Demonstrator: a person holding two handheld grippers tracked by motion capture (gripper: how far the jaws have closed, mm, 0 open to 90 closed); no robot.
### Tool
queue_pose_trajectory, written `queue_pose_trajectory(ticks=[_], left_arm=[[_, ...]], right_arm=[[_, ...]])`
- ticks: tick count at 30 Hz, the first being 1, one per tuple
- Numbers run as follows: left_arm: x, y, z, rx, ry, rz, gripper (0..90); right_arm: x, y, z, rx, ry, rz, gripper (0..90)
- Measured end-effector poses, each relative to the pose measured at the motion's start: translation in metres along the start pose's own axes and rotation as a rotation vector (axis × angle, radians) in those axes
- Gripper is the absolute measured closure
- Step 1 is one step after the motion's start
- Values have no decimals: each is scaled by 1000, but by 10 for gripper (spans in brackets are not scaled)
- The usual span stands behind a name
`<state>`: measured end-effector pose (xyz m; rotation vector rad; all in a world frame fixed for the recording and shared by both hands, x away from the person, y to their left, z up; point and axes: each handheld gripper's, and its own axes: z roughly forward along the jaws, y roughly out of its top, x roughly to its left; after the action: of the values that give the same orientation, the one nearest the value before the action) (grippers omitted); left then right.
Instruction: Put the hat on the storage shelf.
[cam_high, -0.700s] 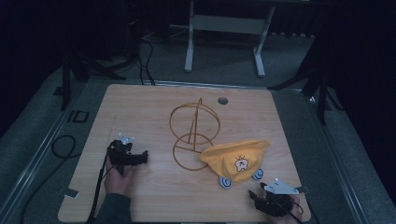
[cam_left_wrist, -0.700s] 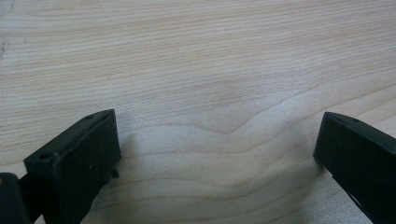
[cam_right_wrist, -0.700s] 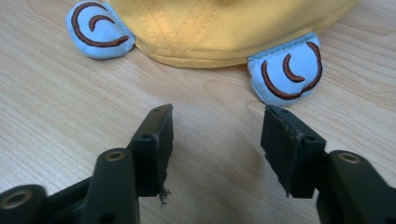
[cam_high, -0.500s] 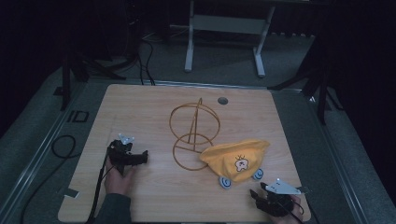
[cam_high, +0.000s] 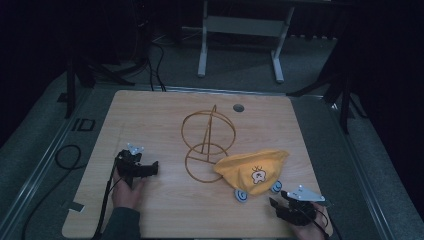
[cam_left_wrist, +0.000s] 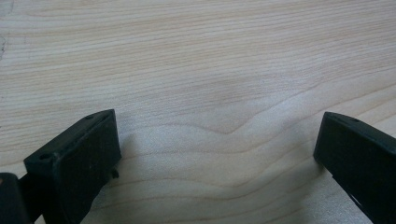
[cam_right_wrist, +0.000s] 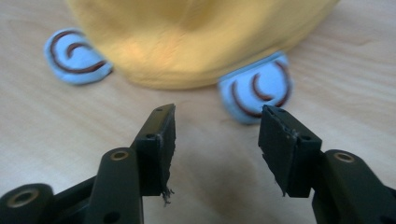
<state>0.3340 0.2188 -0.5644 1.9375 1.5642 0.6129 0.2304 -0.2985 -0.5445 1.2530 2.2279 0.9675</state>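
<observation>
A yellow cloth hat (cam_high: 255, 167) with a small cartoon print lies on the wooden table (cam_high: 150, 110), right of centre. Two pale blue flaps (cam_high: 241, 195) with brown curls stick out from its near edge. My right gripper (cam_high: 278, 199) sits just in front of the hat. In the right gripper view its jaws (cam_right_wrist: 217, 126) stand open on bare wood, with the hat (cam_right_wrist: 196, 42) close ahead and one blue flap (cam_right_wrist: 257, 93) just beyond the right fingertip. My left gripper (cam_high: 154, 168) rests at the table's left, open (cam_left_wrist: 217, 135) over bare wood.
A gold wire stand (cam_high: 208, 131) made of two rings and an upright pole sits mid-table, touching the hat's left end. A round cable hole (cam_high: 238, 107) lies near the far edge. Cables (cam_high: 65, 155) trail on the floor at left, and a metal frame (cam_high: 240, 30) stands behind the table.
</observation>
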Motion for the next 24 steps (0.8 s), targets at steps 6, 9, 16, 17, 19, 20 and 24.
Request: queue_pose_trajectory(ticks=[6,9,16,17,19,20,24], left_arm=[[0,0,0,0,0,0,4],[0,0,0,0,0,0,4],[0,0,0,0,0,0,4],[0,0,0,0,0,0,4],[0,0,0,0,0,0,4],[0,0,0,0,0,0,4],[0,0,0,0,0,0,4]], right_arm=[[-10,9,4,18,-43,-39,443],[-14,12,8,25,-48,-54,431],[-17,15,16,33,-25,-111,399],[-18,16,17,33,-24,-117,398],[-18,16,18,34,-20,-121,399],[-19,16,19,37,-12,-125,398],[-21,16,25,54,12,-153,403]])
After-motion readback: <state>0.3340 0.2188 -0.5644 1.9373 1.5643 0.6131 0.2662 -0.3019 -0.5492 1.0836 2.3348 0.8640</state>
